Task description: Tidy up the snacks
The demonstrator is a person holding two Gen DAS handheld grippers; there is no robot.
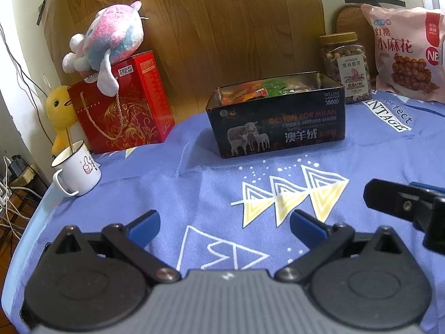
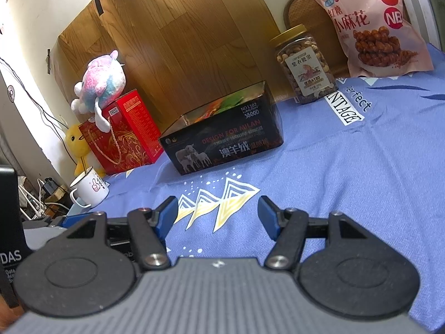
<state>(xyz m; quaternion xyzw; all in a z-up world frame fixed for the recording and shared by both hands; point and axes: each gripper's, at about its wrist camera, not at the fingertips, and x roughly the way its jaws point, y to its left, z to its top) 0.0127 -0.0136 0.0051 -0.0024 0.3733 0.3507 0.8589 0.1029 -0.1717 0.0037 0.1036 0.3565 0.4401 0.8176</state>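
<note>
Black tin (image 1: 278, 128) open-topped, colourful snack packets (image 1: 258, 89) inside; sits straight ahead of left gripper (image 1: 224, 226), long axis crosswise to jaws. Nut jar (image 2: 304, 66) lidded, full, upright, beyond and right of right gripper (image 2: 217, 217); pink snack bag (image 2: 372, 25) propped further right. Both jaws spread wide, empty, above blue cloth (image 1: 194, 183).
</note>
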